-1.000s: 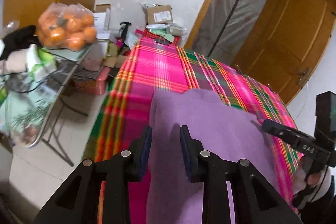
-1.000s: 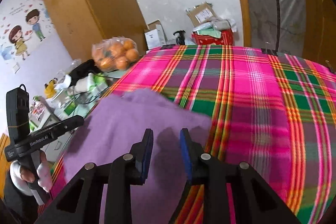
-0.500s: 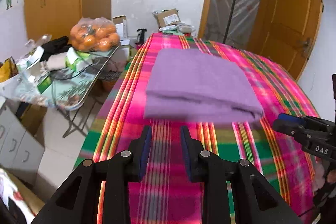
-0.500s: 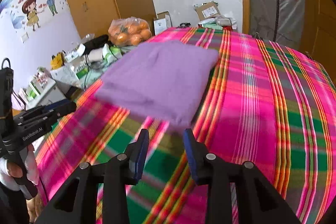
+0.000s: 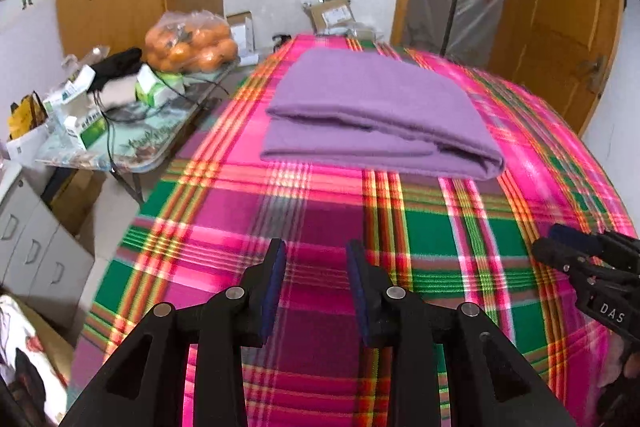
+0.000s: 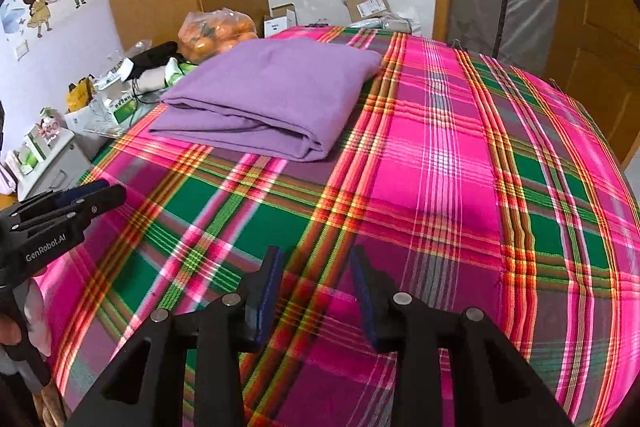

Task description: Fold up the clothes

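While both grippers hang over bare plaid w/ nothing between their jaws, the purple garment [image 5: 376, 111] lies folded in the upper centre of the left wrist view and upper left-centre of the right wrist view [image 6: 272, 95], well apart from either tool. Left gripper [image 5: 316, 267]: fingers apart and opening a bit wider, only bedspread showing through the gap. Right gripper [image 6: 316, 271]: fingers apart too, gap empty, nothing pinched. Each tool also shows in the other's view: right one at the lower right edge of the left wrist view, left one at the lower left edge of the right wrist view. Garment sits on the plaid bedspread [image 5: 460, 239], several layers stacked, rounded fold at its near right corner, loose edges stepped along the near left side. Judging by the drape it's soft, light knit or fleece, no stiffness, so it'll sag and unstack if lifted from one point. Matte, not slippery; pads should bite fine, not fragile. Best hold, imo: pinch all layers together at the two near corners, one gripper per corner, or slide under the thick folded edge; grabbing just the top layer would peel the fold open. Fold looks about done. Bag of oranges [image 5: 190, 41] on the side table at upper left plays no part.
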A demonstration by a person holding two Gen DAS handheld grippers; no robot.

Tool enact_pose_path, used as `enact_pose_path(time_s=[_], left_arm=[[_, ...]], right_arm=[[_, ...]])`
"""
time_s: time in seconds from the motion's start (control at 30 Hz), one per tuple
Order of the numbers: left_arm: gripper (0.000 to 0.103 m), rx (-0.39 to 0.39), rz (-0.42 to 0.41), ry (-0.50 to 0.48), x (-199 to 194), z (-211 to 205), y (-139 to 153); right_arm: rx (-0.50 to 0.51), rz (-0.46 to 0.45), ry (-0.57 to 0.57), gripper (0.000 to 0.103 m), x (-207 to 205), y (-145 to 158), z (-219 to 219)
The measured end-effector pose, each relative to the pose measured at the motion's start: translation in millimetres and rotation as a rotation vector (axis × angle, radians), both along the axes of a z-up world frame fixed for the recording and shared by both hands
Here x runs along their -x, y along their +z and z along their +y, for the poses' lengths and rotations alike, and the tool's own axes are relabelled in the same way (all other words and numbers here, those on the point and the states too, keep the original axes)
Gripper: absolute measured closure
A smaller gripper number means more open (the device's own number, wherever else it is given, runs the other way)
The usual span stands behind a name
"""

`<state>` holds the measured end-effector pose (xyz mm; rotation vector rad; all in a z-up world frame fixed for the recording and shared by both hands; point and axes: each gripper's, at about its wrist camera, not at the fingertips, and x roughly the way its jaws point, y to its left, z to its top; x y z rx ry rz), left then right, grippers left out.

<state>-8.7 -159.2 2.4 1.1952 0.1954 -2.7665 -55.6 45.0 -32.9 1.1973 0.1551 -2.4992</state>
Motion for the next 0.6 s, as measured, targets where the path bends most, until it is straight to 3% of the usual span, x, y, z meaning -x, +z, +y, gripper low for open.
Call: enact_pose_path(time_s=[0.17, 0.3, 0.6], left_arm=[[0.071, -0.011, -0.025, 0.003, 7.4, -3.4, -3.5], [0.069, 0.024, -0.038, -0.004, 13.0, 0.8, -4.5], [0.051, 0.052, -0.053, -0.03, 23.0, 5.9, -4.7]], right_arm=[[-0.008, 0.003, -0.003, 0.065, 1.6, -1.4, -4.9], [-0.014, 0.003, -0.001, 0.062, 4.6, -2.2, -8.1], [-0.038, 0.01, 0.0, 0.056, 12.2, -3.3, -14.3]])
